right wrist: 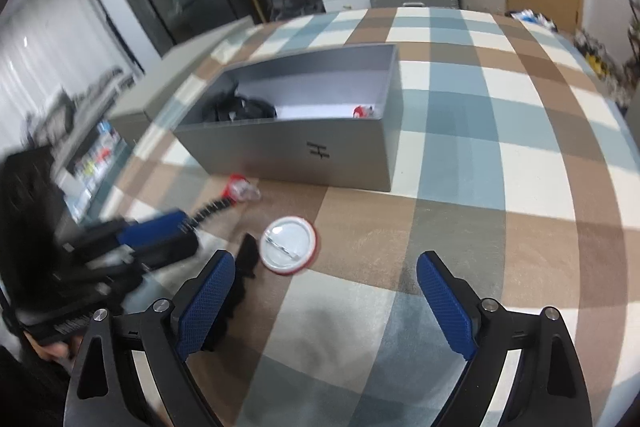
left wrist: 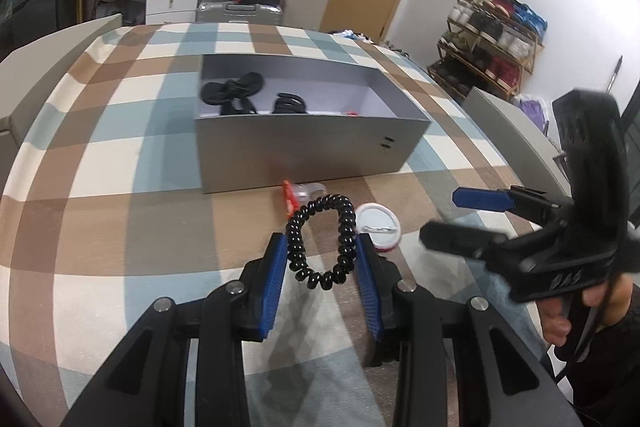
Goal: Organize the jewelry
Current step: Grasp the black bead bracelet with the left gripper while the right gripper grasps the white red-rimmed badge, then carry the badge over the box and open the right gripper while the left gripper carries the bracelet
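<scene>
A black spiral hair tie (left wrist: 322,243) sits between the blue pads of my left gripper (left wrist: 322,259), which is shut on it and holds it above the checked cloth. An open grey box (left wrist: 304,125) stands behind it, with black hair bands (left wrist: 232,93) inside. A white round pin badge with a red rim (left wrist: 378,227) lies on the cloth just right of the left gripper; it also shows in the right wrist view (right wrist: 289,244). A small red-and-clear item (left wrist: 298,193) lies in front of the box. My right gripper (right wrist: 324,291) is open and empty near the badge.
The grey box (right wrist: 304,151) also holds a small red item (right wrist: 362,111) at its right end. A black cloth scrap (right wrist: 248,255) lies left of the badge. A grey lid or board (left wrist: 516,135) lies at the table's right edge. Furniture and shelves stand beyond the table.
</scene>
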`<state>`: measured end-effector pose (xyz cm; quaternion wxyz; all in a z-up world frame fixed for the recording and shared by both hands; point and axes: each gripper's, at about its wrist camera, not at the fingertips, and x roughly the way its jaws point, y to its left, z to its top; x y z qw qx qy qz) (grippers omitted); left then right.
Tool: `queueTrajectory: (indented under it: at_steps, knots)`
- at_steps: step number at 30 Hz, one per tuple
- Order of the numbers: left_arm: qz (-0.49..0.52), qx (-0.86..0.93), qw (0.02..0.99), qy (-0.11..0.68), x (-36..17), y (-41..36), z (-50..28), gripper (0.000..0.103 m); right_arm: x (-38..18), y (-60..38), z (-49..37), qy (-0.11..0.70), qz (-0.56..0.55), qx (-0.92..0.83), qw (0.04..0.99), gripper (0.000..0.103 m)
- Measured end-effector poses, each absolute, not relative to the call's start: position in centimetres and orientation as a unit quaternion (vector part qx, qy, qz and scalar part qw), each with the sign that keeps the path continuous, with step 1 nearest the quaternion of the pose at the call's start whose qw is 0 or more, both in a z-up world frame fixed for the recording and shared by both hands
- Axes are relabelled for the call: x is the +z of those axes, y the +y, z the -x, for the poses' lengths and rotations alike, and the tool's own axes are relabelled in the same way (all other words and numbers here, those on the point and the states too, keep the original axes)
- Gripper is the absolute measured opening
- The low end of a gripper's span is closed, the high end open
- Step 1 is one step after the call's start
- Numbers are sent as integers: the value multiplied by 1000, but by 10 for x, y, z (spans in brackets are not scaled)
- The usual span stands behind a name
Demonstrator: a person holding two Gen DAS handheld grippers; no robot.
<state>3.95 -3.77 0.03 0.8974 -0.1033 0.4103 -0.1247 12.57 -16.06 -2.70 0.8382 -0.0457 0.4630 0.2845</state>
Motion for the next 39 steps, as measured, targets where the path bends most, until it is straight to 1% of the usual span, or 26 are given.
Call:
queueTrajectory:
  at_steps: [8, 10, 12, 15, 17, 19, 20, 21, 27, 31, 39]
  knots:
    - [116, -111, 900, 405, 0, -27, -38, 29, -41, -130, -120, 448, 168, 263, 838, 85]
    - [119, -109, 900, 405, -1, -25, -37, 29, -44, -124, -119, 448, 184, 265, 834, 79]
    - [120, -106, 901, 404, 0, -24, -37, 28, -46, -120, -119, 448, 193, 268, 831, 75]
    - [123, -104, 901, 403, 0, -20, -36, 29, -46, -117, -122, 446, 186, 282, 829, 68]
    - [123, -102, 901, 403, 1, -20, -35, 29, -46, -115, -123, 445, 181, 288, 828, 60]
    - [125, -101, 901, 402, 1, -20, -35, 28, -45, -111, -121, 442, 183, 294, 827, 47]
    - [125, -101, 901, 402, 1, -19, -34, 28, -45, -110, -121, 440, 183, 297, 827, 43]
    - [126, -99, 902, 402, 2, -19, -34, 29, -44, -109, -120, 438, 183, 300, 827, 41]
    - [120, -99, 906, 395, 7, -19, -33, 29, -37, -111, -111, 433, 168, 323, 825, 41]
    - [119, -99, 910, 385, 12, -19, -33, 29, -23, -125, -109, 423, 136, 332, 832, 41]
    - [113, -102, 921, 358, 28, -20, -30, 29, 5, -163, -112, 394, -5, 383, 835, 41]
